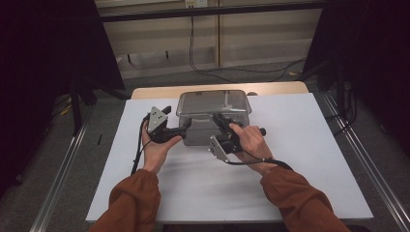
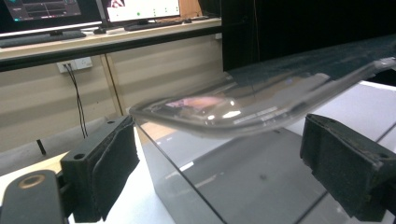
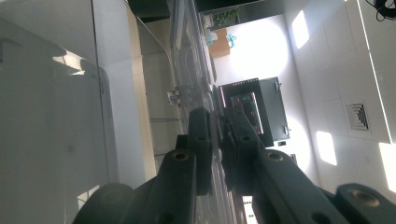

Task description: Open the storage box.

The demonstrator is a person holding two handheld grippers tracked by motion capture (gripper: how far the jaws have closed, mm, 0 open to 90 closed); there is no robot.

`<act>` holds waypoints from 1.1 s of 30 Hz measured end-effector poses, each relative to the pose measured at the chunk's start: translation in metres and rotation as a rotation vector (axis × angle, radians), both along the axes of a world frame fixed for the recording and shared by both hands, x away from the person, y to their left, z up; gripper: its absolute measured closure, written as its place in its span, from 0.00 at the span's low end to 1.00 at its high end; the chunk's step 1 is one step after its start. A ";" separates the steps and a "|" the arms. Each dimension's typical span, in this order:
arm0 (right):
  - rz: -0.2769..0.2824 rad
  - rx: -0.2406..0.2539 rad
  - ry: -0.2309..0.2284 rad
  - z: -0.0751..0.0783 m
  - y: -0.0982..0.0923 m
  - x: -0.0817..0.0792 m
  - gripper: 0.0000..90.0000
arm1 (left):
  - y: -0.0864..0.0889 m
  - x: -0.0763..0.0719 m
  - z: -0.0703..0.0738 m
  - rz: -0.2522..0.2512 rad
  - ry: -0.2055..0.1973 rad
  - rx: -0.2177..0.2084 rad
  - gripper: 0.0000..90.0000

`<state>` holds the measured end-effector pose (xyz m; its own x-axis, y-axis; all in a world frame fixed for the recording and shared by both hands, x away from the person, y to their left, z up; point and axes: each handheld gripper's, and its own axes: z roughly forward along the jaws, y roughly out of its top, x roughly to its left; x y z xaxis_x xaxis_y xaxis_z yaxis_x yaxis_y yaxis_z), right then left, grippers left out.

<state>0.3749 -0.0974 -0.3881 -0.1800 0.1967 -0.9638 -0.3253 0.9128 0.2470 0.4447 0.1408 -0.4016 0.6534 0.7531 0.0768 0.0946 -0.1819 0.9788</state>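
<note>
A clear plastic box (image 1: 212,118) sits near the worktop's (image 1: 300,159) far edge; the right gripper (image 1: 221,124) pinches its lid (image 3: 187,56). The left gripper (image 1: 186,124) gapes wide, jaws either side of the box's left end.

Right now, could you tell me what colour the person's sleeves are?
Rust orange sleeves, clearest in the high view.

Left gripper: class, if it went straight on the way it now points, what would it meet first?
Probably the clear box: the open left gripper faces its corner and wall, under the lifted lid. Depth is uncertain.
</note>
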 end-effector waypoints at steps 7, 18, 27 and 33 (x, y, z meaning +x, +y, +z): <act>-0.003 0.002 0.003 -0.001 0.000 -0.001 0.91 | -0.003 0.003 0.002 -0.018 -0.044 0.026 0.14; 0.003 0.000 0.010 -0.002 0.000 -0.001 0.88 | -0.006 0.006 0.003 -0.026 -0.065 0.046 0.24; 0.009 0.105 0.079 0.002 -0.006 0.002 0.81 | -0.010 0.006 0.004 -0.032 -0.075 0.056 0.29; 0.010 0.250 0.182 0.004 -0.020 0.006 0.67 | -0.008 0.007 0.005 -0.029 -0.074 0.062 0.33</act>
